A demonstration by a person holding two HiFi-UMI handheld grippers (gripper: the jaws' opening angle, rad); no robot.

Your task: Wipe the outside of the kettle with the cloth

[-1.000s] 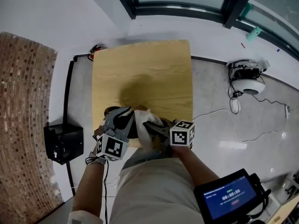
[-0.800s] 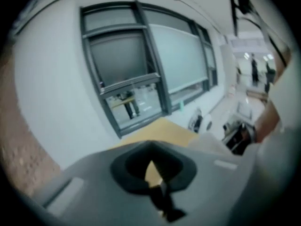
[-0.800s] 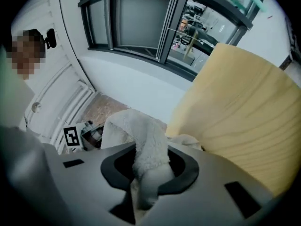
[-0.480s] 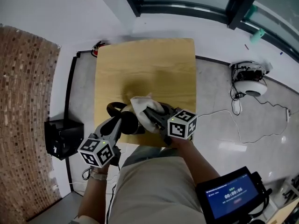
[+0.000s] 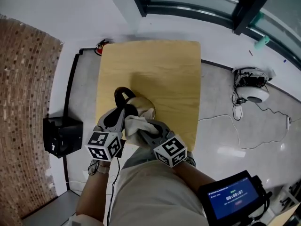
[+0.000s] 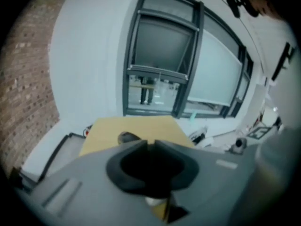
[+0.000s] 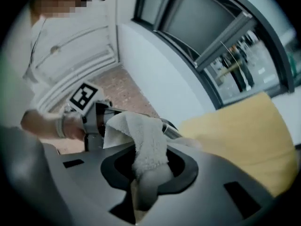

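Right gripper view shows right fingers (image 7: 211, 182) clenching one cloth (image 7: 141, 140); head view shows one kettle (image 5: 143, 105) on the desk (image 5: 160, 69), left fingers (image 5: 112, 118), just closing, grasping its handle (image 5: 121, 94).

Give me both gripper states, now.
Left gripper: jaws have just been closing and now meet at the tips; nothing shows between them.
Right gripper: closed, holding the cloth.
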